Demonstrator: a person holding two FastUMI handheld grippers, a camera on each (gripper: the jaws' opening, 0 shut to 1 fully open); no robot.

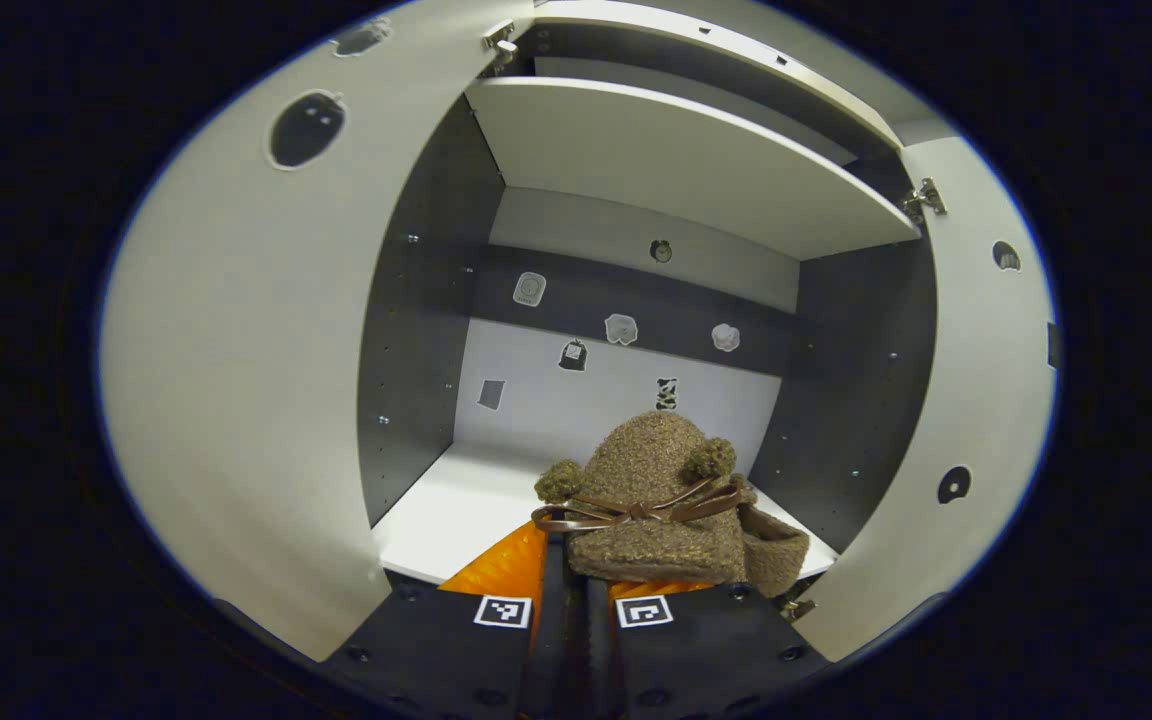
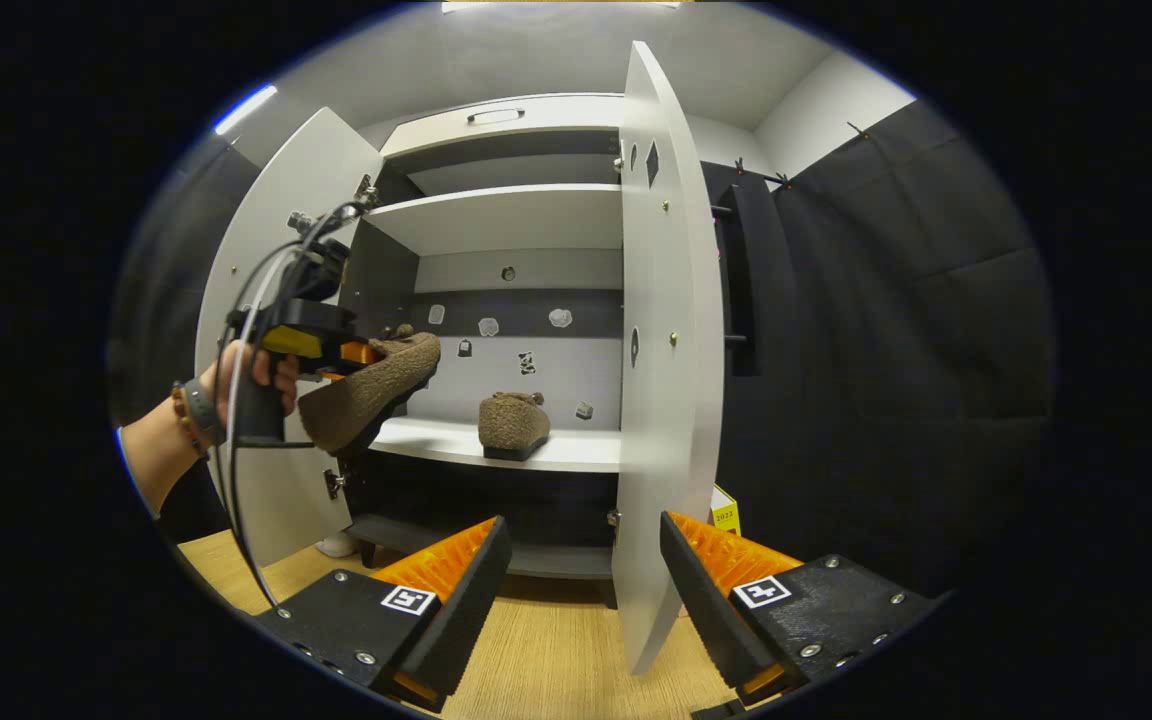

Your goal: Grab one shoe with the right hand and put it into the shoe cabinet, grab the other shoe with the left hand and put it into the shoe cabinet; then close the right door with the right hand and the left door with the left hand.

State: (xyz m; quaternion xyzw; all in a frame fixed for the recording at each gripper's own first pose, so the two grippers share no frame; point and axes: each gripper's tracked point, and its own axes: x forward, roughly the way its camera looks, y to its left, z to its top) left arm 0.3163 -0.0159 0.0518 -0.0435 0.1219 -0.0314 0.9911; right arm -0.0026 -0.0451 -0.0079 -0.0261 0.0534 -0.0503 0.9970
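A brown fuzzy shoe (image 1: 656,500) with a bow and pom-poms hangs before the open shoe cabinet, my left gripper (image 1: 576,575) shut on its heel end. The right gripper view has that same shoe (image 2: 371,390) held toe-down at the cabinet's left side by the left gripper (image 2: 366,358) in a hand (image 2: 246,380). The other brown shoe (image 2: 514,422) sits on the white shelf (image 2: 576,450) inside. My right gripper (image 2: 584,525) stands open and holds nothing, low in front of the cabinet, with the right door's (image 2: 661,350) edge between its fingers farther off.
Both doors stand wide open: the left door (image 1: 256,380) and right door (image 1: 976,400) flank the held shoe. An upper shelf (image 1: 696,160) spans above. A wooden floor (image 2: 536,650) lies below, with a yellow box (image 2: 726,510) behind the right door.
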